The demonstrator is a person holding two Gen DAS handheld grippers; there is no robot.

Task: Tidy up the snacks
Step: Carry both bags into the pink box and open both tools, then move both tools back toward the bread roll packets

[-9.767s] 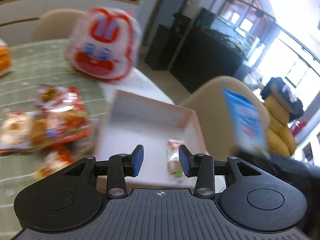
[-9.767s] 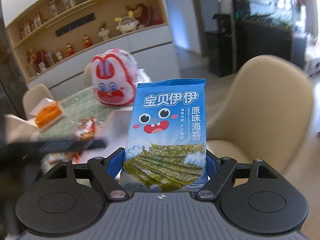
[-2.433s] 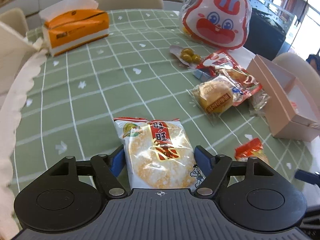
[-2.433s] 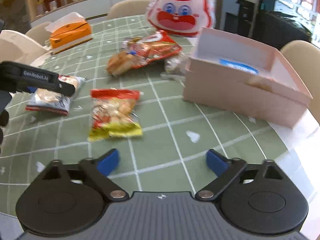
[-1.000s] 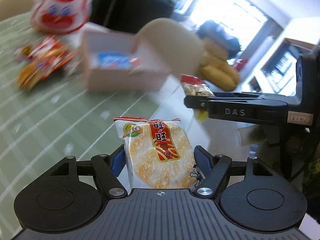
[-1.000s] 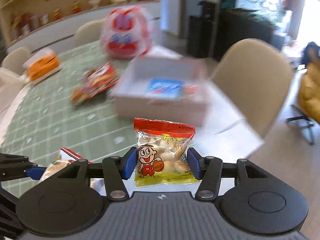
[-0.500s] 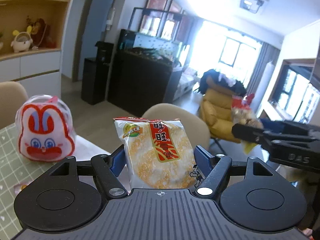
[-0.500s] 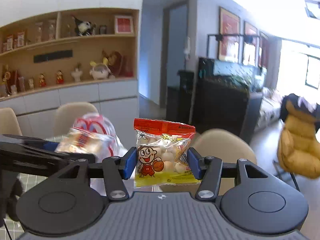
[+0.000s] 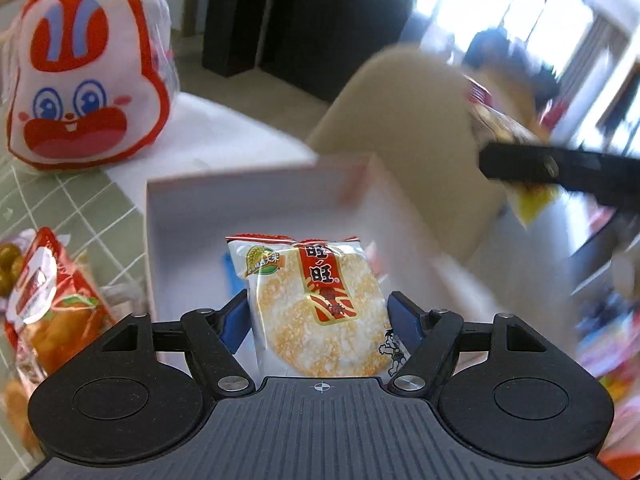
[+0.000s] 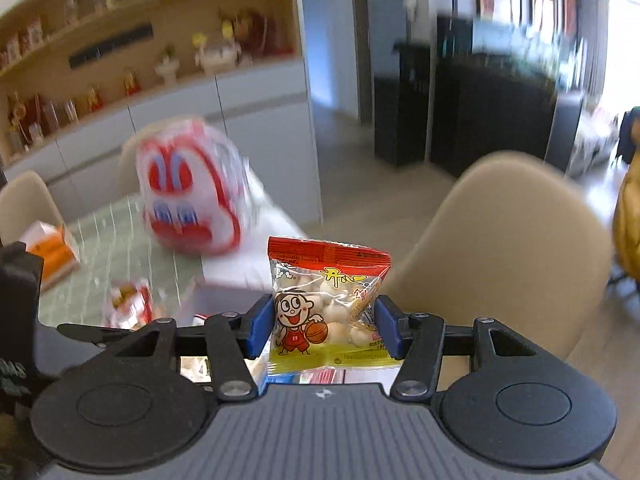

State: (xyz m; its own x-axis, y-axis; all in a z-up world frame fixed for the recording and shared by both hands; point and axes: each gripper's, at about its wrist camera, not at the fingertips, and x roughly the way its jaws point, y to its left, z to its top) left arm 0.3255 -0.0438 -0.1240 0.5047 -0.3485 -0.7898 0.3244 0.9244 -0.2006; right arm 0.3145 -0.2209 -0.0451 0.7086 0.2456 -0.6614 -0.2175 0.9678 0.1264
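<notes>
While both views smear with motion blur, the grips read clearly. Left gripper (image 9: 318, 320) clamps a rice cracker packet (image 9: 316, 304) upright between its blue pads, one pad pressed to each side edge. Packet hangs over the open pink box (image 9: 256, 184), which sits at the table's corner. Box interior mostly bare white; a blue packet (image 9: 229, 276) lies on its floor, half hidden behind the cracker packet.

Box's left wall runs close along the green checked tablecloth (image 9: 76, 204); a red snack bag (image 9: 48, 304) lies just beside that wall. Rabbit-face bag (image 9: 84, 72) stands beyond the box's far left corner, apart from it. Beige chair back (image 9: 404, 120) rises just past the box's far right edge, off the table.

Right gripper (image 10: 325, 330) is clenched on a small ball-biscuit packet (image 10: 326, 304), red header up, pads on both sides. In the left view it shows as a blurred black bar (image 9: 560, 168) to the right of the box, in front of the chair, well clear of the left gripper. Below the right jaws, a strip of box and blue packet (image 10: 280, 378) peeks through. An orange tissue box (image 10: 48, 248) sits at the far left of the table.
</notes>
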